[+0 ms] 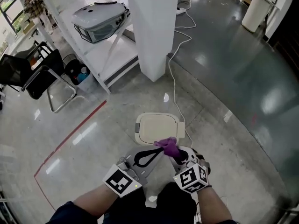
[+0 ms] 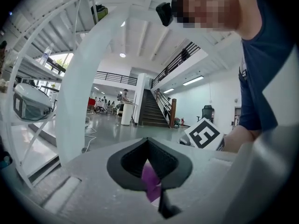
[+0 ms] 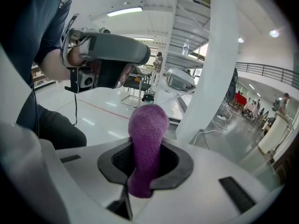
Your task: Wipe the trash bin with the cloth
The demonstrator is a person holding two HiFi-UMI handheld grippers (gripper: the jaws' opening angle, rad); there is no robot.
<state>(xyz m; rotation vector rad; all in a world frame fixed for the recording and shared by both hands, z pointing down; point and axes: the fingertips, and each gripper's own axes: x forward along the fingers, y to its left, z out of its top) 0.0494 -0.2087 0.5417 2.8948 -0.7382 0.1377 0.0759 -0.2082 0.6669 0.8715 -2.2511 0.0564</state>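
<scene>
The cream trash bin (image 1: pixel 158 127) stands on the floor just ahead of me, lid closed. Above its near edge a purple cloth (image 1: pixel 169 147) is held between both grippers. My right gripper (image 1: pixel 181 154) is shut on the cloth; in the right gripper view a thick purple fold (image 3: pixel 146 143) sticks up out of its jaws (image 3: pixel 145 166). My left gripper (image 1: pixel 148 156) points right towards the cloth. In the left gripper view, a small purple corner (image 2: pixel 151 183) is pinched in its shut jaws (image 2: pixel 148 171). Neither gripper touches the bin.
A white pillar (image 1: pixel 152 29) rises behind the bin, and a white cable (image 1: pixel 174 78) runs along the floor past it. At the left are a white shelf (image 1: pixel 110 50) bearing a grey device (image 1: pixel 99 20), a black chair (image 1: pixel 32 73) and a red floor line (image 1: pixel 70 135).
</scene>
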